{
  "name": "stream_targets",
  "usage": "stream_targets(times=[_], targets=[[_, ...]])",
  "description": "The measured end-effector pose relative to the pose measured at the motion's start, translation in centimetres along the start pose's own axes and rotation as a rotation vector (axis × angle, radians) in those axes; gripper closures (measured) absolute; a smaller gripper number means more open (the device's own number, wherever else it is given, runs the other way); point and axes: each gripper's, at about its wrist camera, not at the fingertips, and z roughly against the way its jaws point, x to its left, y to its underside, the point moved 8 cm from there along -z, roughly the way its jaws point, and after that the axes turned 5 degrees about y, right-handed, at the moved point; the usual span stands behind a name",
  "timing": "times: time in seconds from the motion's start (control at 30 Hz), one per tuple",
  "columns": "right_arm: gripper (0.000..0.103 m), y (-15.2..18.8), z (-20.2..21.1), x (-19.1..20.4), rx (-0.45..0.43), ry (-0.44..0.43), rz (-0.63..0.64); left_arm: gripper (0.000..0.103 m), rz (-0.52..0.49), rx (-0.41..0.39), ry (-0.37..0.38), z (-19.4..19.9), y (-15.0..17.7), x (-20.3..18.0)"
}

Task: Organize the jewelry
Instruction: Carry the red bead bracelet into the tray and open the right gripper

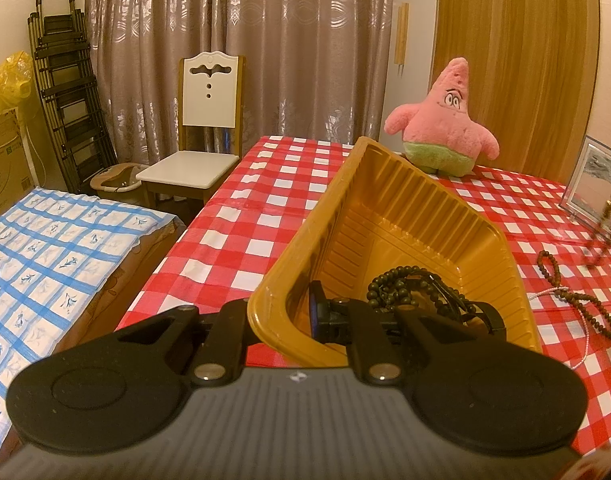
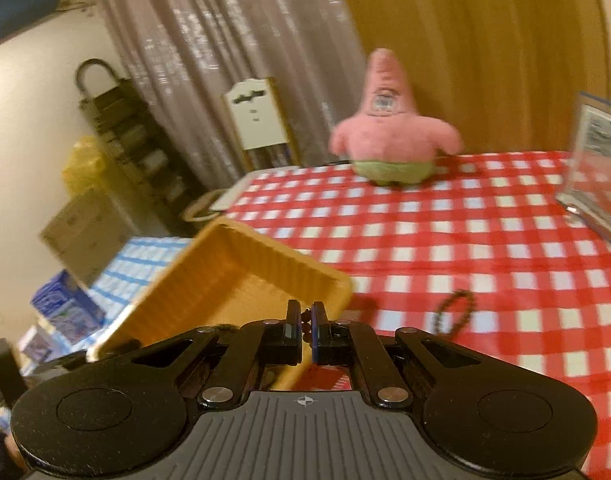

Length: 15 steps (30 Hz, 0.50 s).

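My left gripper (image 1: pixel 283 314) is shut on the near rim of a gold plastic tray (image 1: pixel 385 208) and holds it tilted up on the red checked table. One finger (image 1: pixel 317 312) is inside the tray and the other is outside. Dark bead bracelets (image 1: pixel 409 284) lie in the tray's near end. A brown bead necklace (image 1: pixel 573 296) lies on the cloth to the right. My right gripper (image 2: pixel 304 328) is shut on a dark bead strand (image 2: pixel 305 322), close over the tray (image 2: pixel 233 276). Another bead loop (image 2: pixel 455 314) lies on the cloth to the right. The right view is blurred.
A pink starfish plush (image 1: pixel 445 120) stands at the table's far edge. A framed picture (image 1: pixel 597 184) leans at the right, with beads (image 1: pixel 605 232) hanging in front of it. A white chair (image 1: pixel 201 136) and a blue checked surface (image 1: pixel 45 264) are to the left.
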Motion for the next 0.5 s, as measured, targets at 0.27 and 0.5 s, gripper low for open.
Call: stream_targets(times=[0.27, 0.5], targets=[[0.099, 0.2, -2.8, 6.2, 0.035, -0.142, 0.057, 0.092, -0.001, 0.0, 0.0, 0.0, 0.0, 0.0], [0.099, 1.6, -5.5, 9.8, 0.087, -0.199, 0.09, 0.092, 0.0, 0.0, 0.0, 0.0, 0.0, 0.0]])
